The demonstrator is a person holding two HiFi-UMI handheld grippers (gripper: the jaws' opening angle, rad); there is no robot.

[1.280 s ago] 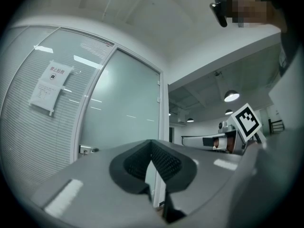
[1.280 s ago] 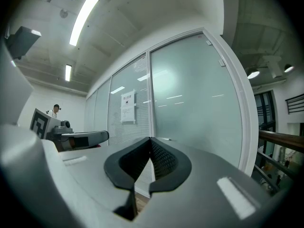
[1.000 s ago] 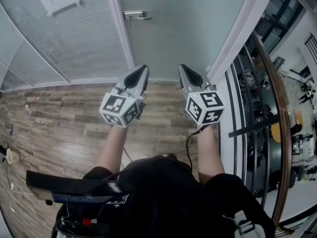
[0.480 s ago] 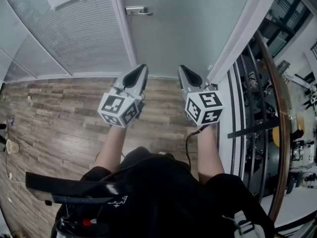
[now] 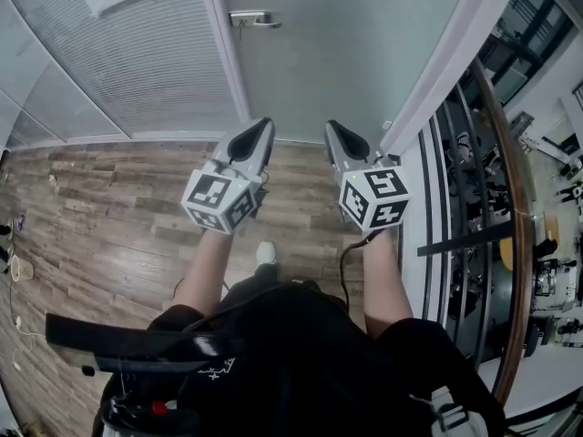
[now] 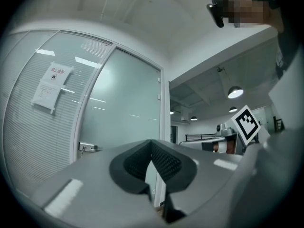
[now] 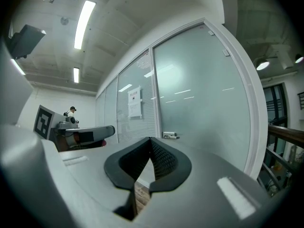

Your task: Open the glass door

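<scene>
Both grippers are closed and empty, the left gripper [image 5: 259,131] beside the right gripper [image 5: 333,131]. A frosted glass door [image 5: 346,53] stands shut at twelve o'clock. Its metal handle [image 5: 250,18], at eleven o'clock, looks like the place to grip. The pane is probably heavy, stiff and breakable.

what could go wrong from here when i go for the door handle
Both the left gripper and the right gripper are shut and well short of the small silver lever handle. Reaching in without opening, the jaws would likely knock or slide off it.
The handle sits at the edge of the frosted glass door, beside the blind-covered glass panel; a missed reach may hit glass.
The wood-topped railing stands close on the right and might catch that arm.
</scene>
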